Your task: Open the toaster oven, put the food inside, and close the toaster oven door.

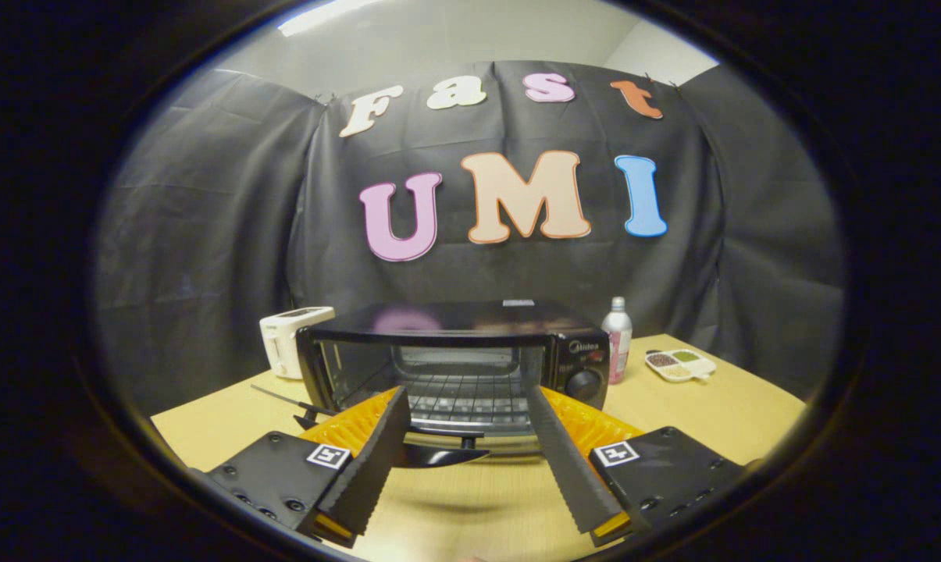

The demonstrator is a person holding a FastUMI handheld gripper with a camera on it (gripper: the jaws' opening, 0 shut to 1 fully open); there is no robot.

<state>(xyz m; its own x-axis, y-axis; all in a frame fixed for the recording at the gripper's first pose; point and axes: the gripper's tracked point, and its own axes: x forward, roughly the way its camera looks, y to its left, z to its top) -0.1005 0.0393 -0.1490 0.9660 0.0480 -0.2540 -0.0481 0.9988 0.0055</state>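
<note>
The black toaster oven [572, 351] stands on the wooden table [720, 414] straight ahead of me. Its glass door [470, 437] hangs folded down toward me, its dark handle [439, 455] nearest. Inside, the wire rack [458, 386] shows bare. My gripper [466, 393] is open, its two fingers spread wide just in front of the door, one tip toward each side of the opening. Nothing is between the fingers.
A white toaster [294, 339] stands left of the oven, with a thin dark rod [283, 396] lying in front of it. To the right are a small bottle [617, 337] and a divided white dish of grains [679, 364]. Black cloth walls close the booth behind.
</note>
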